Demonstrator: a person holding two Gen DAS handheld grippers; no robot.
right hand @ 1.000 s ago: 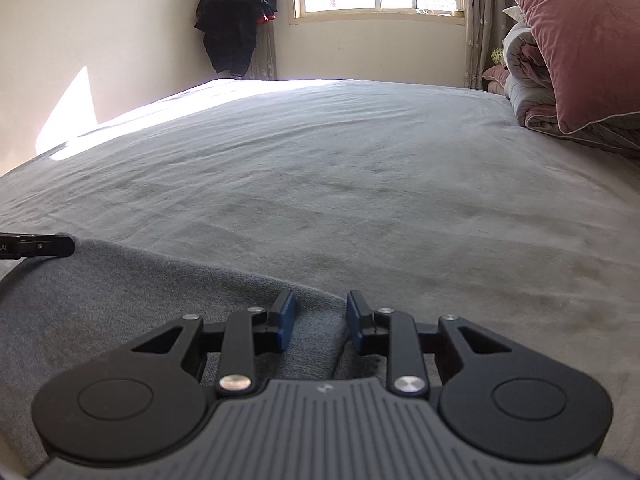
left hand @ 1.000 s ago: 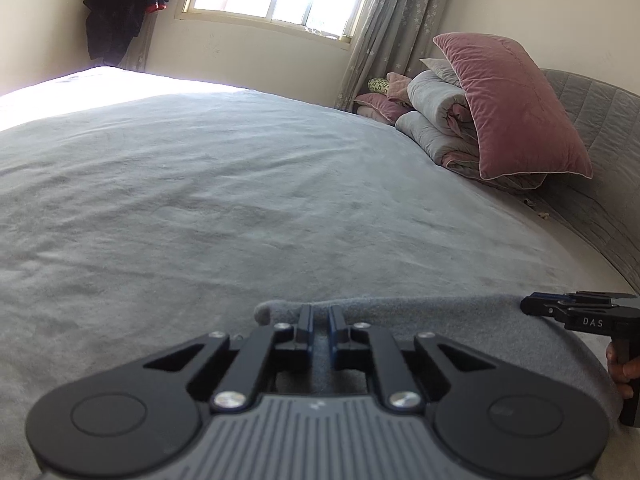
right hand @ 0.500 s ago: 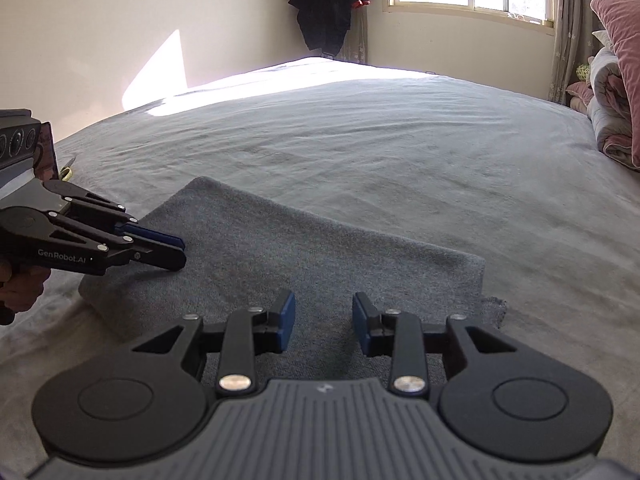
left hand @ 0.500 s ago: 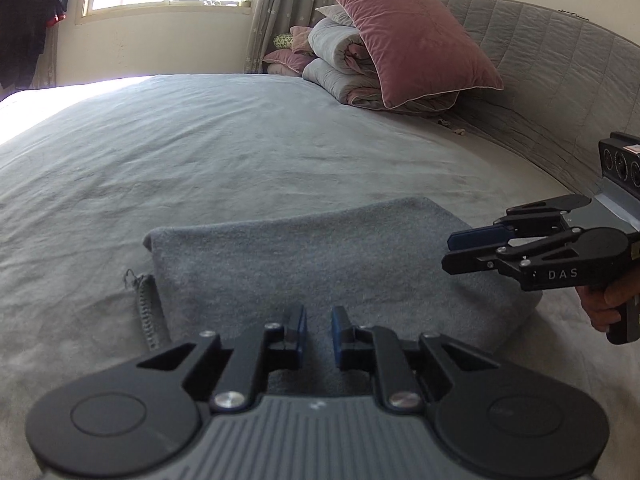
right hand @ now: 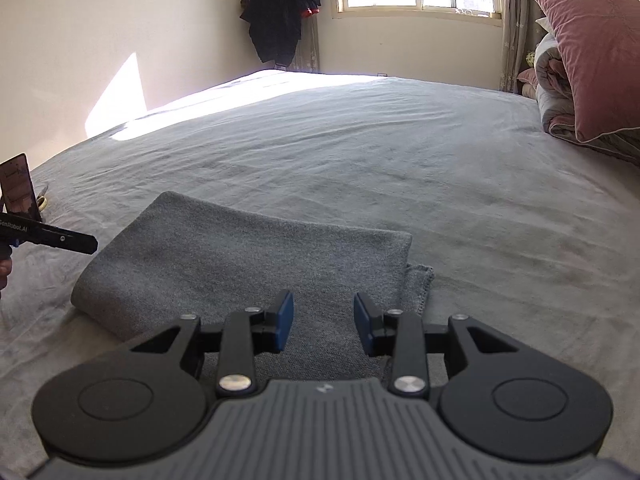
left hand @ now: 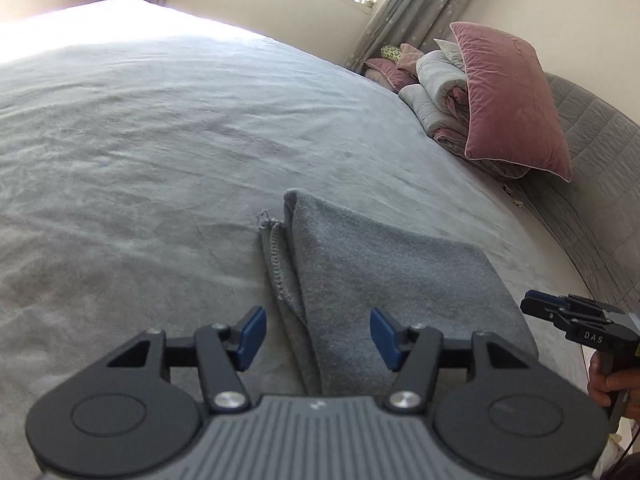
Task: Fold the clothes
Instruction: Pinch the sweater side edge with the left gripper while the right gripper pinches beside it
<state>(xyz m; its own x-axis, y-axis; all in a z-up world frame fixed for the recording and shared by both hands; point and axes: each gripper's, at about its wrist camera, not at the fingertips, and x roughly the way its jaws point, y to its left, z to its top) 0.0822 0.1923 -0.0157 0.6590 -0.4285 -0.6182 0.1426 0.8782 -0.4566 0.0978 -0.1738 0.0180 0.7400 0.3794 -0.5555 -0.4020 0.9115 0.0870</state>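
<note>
A grey knit garment (left hand: pixel 384 280) lies folded into a flat rectangle on the grey bed (left hand: pixel 160 140). A ribbed hem (left hand: pixel 276 256) sticks out along its left side. My left gripper (left hand: pixel 318 336) is open and empty, just above the garment's near left edge. My right gripper (right hand: pixel 323 322) is open and empty above the garment (right hand: pixel 248 256) near its right end. The right gripper also shows in the left wrist view (left hand: pixel 568 312), past the garment's right end. The left gripper shows in the right wrist view (right hand: pixel 60 238), at the garment's left end.
A pink pillow (left hand: pixel 512 100) leans on rolled quilts (left hand: pixel 436 92) by the grey padded headboard (left hand: pixel 600 184). A dark coat (right hand: pixel 280 8) hangs by the window. A phone (right hand: pixel 20 188) stands at the bed's left edge.
Both grippers have opened wider and are now empty. The left one has swung from over the garment to its left edge. The garment lies folded and still.
</note>
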